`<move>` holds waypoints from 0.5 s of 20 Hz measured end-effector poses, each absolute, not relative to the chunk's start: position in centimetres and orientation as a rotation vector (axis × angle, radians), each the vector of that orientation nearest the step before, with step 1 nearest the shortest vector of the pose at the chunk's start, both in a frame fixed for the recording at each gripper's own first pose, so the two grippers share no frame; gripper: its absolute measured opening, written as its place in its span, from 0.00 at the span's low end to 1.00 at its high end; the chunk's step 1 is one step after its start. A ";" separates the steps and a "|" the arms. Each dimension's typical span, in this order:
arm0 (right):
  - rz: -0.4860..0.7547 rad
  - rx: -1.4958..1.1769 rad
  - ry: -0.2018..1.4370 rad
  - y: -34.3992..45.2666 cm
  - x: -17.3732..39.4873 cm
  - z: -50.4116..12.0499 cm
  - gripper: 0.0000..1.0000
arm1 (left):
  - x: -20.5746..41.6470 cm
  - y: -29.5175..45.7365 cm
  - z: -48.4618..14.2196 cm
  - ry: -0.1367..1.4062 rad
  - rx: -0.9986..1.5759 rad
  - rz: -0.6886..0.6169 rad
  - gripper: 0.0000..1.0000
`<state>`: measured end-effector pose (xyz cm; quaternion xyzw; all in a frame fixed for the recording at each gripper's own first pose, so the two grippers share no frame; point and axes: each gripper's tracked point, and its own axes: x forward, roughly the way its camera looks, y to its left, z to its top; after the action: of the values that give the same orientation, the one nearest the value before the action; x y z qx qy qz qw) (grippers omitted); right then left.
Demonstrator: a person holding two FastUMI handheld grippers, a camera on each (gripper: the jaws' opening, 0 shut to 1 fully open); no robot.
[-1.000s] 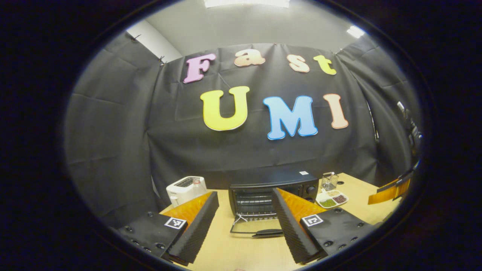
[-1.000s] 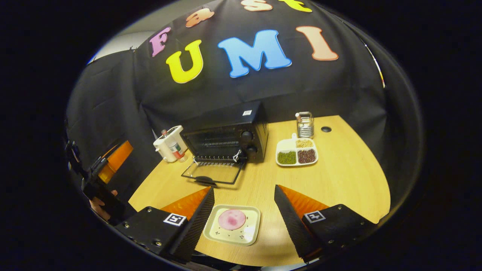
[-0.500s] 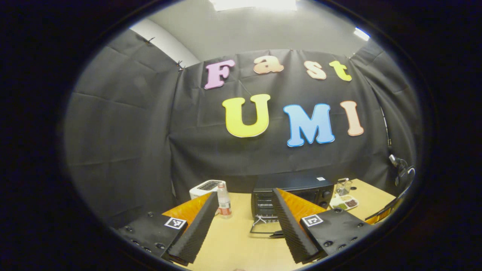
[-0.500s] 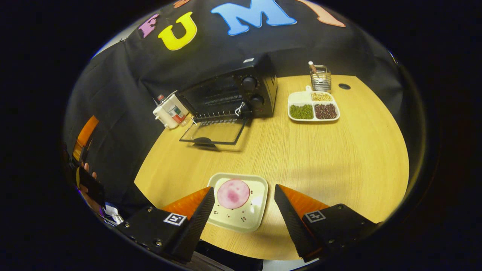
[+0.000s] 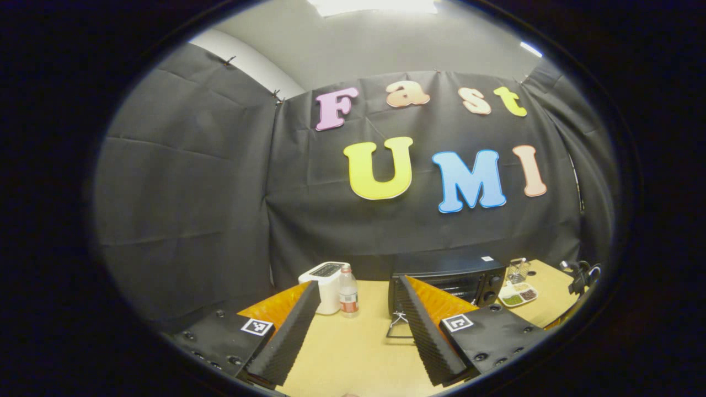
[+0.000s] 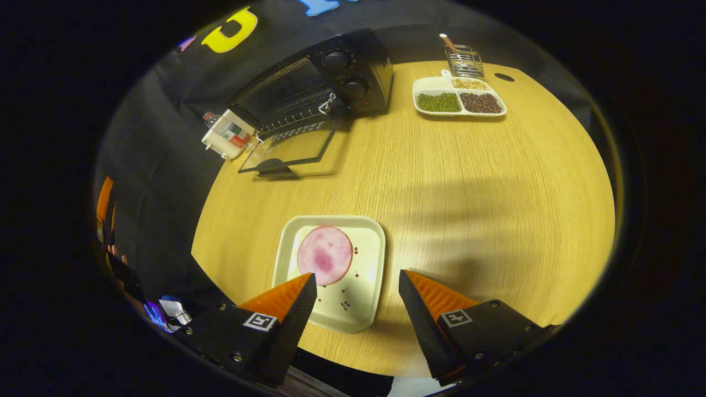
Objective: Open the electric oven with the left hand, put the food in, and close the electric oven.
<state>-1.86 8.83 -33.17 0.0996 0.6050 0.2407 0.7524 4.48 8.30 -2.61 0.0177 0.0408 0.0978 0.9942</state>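
Left tool [image 5: 358, 331]: released, fingers wide apart, holding nothing — it hangs above the near part of the surface [image 5: 353, 353], facing the back wall.
Right tool [image 6: 357, 309]: released, fingers spread, empty; it hovers over the near edge of the plate [image 6: 367, 275], one fingertip above the plate's near left corner, the other just off its right side.
Oven [image 6: 325, 82]: black, at the far left of the surface, two knobs on its right side; in the left gripper view [image 5: 447, 278] it stands just behind the left tool's right finger.
Door [image 6: 289, 151]: open — folded down flat toward the front, glass pane showing the wood beneath, handle at its near edge.
Food [image 6: 324, 255]: a round pink slice lying on the far half of the plate, well apart from the oven.
Plate: square, cream, small red marks on it, near the front edge of the surface.
Toaster [image 5: 325, 284]: white, left of the oven.
Bottle [image 5: 347, 298]: clear, red label, just beside the toaster.
Tray [image 6: 458, 102]: white, divided, holding green, dark red and pale beans, right of the oven.
Rack [image 6: 463, 58]: small wire holder just behind the tray.
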 end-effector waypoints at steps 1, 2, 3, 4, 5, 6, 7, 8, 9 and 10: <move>0.522 0.221 1.332 9.0 -1.9 -33.6 0.92 | 4.4 8.4 -2.7 0.082 0.034 0.198 1.00; 0.512 0.224 1.344 8.6 -1.7 -33.3 0.81 | 4.3 8.5 -2.6 0.082 0.032 0.200 0.99; 0.503 0.229 1.355 8.8 -1.8 -34.1 0.68 | 4.3 8.7 -2.7 0.084 0.032 0.202 0.99; 0.500 0.238 1.371 8.8 -1.9 -34.1 0.62 | 4.3 8.9 -2.9 0.085 0.032 0.205 0.98; 0.500 0.244 1.381 9.0 -1.8 -34.3 0.62 | 4.4 9.0 -2.9 0.090 0.034 0.207 0.97; 0.504 0.244 1.392 9.1 -1.9 -34.4 0.62 | 4.4 9.1 -3.1 0.091 0.035 0.209 0.97; 0.506 0.237 1.407 9.0 -2.2 -34.8 0.62 | 4.5 9.2 -3.1 0.090 0.034 0.213 0.96; 0.515 0.238 1.416 9.1 -2.2 -34.7 0.62 | 4.6 9.3 -3.3 0.092 0.030 0.216 0.95; 0.517 0.240 1.424 9.3 -2.3 -34.9 0.62 | 4.7 9.5 -3.3 0.093 0.026 0.221 0.90; 0.518 0.247 1.434 9.3 -2.2 -34.8 0.62 | 4.7 9.8 -3.3 0.092 0.021 0.223 0.90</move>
<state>-2.20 9.25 -34.77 0.1116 0.6478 0.2340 0.7163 4.66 9.80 -3.31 0.0105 0.0458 0.1114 0.9927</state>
